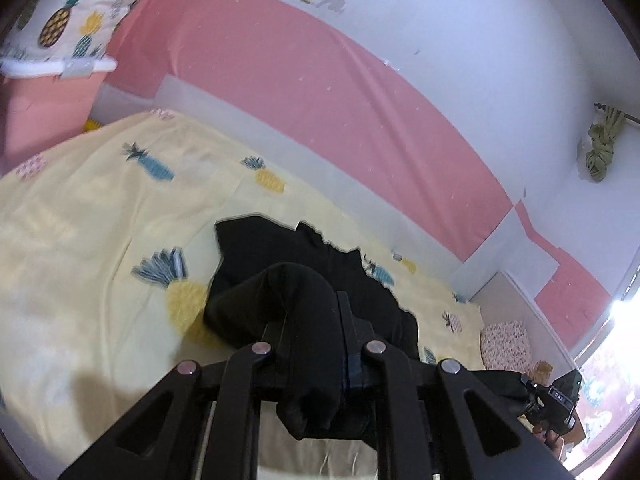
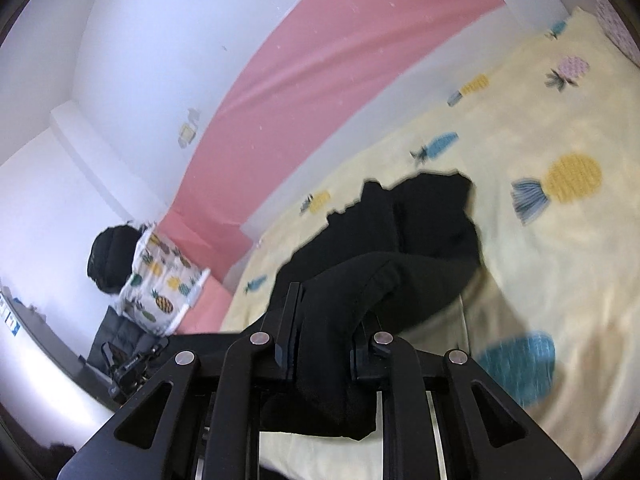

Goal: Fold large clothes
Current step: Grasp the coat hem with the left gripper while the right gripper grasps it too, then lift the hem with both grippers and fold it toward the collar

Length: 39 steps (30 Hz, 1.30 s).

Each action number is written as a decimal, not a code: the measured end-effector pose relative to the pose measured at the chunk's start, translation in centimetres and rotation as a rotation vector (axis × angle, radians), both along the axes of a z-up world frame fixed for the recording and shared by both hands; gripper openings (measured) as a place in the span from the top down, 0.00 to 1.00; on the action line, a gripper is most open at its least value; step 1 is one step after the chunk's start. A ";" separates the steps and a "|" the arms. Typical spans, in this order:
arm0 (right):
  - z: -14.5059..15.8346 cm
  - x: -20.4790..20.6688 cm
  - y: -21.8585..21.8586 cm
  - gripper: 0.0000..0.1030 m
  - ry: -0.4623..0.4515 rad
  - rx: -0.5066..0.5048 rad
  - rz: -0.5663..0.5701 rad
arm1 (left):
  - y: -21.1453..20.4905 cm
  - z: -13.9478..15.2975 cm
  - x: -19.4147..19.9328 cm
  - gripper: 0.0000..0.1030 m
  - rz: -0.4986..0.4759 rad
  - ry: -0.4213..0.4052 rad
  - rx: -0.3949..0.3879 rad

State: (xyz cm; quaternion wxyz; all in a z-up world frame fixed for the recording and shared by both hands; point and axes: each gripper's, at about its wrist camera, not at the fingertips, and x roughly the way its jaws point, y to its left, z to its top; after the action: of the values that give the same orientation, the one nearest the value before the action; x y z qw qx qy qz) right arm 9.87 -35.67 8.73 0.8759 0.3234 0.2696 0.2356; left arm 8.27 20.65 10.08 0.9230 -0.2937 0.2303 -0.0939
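- Left gripper (image 1: 310, 320): jaws pinching a thick fold of the black garment (image 1: 304, 256), cloth bunched between them.
- Right gripper (image 2: 324, 320): jaws likewise clamped on a rolled edge of the same garment (image 2: 420, 216).
- Garment: raised at both gripped ends, the rest trailing onto the bed sheet (image 1: 88, 220) (pale yellow, pineapple print).
- Beyond the bed: pink-and-white wall (image 1: 300, 80); pineapple-print pillow (image 2: 160, 284) near the corner.
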 end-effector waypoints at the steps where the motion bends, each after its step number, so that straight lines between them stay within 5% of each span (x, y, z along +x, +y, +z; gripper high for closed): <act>1: 0.6 1.0 0.0 0.83 -0.007 0.000 -0.007 | -0.1 0.6 1.0 0.85 -0.001 -0.008 0.008; 9: 4.4 10.7 1.0 0.83 -0.017 -0.020 -0.066 | -0.7 4.5 12.0 0.85 0.007 -0.039 0.053; 15: 4.1 18.7 2.1 0.83 0.027 -0.065 -0.089 | -0.8 3.8 21.0 0.85 0.024 0.010 0.081; 21: 1.0 26.3 2.3 0.83 0.122 -0.074 -0.130 | -0.7 0.3 29.2 0.85 0.067 0.114 0.122; 29: -7.4 33.8 2.5 0.82 0.322 -0.065 -0.179 | -2.4 -7.3 38.0 0.84 0.085 0.279 0.217; 35: -11.8 36.8 3.2 0.77 0.418 -0.068 -0.176 | -2.8 -12.5 41.4 0.78 0.082 0.369 0.210; 39: -12.0 36.6 2.9 0.70 0.408 -0.036 -0.160 | -2.4 -13.0 41.9 0.74 0.052 0.387 0.171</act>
State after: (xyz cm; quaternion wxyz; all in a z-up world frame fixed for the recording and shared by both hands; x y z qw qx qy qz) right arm 46.47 -32.79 -3.31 0.8246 0.3691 0.4191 0.0902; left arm 50.14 18.27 -2.89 0.8851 -0.2329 0.4028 0.0082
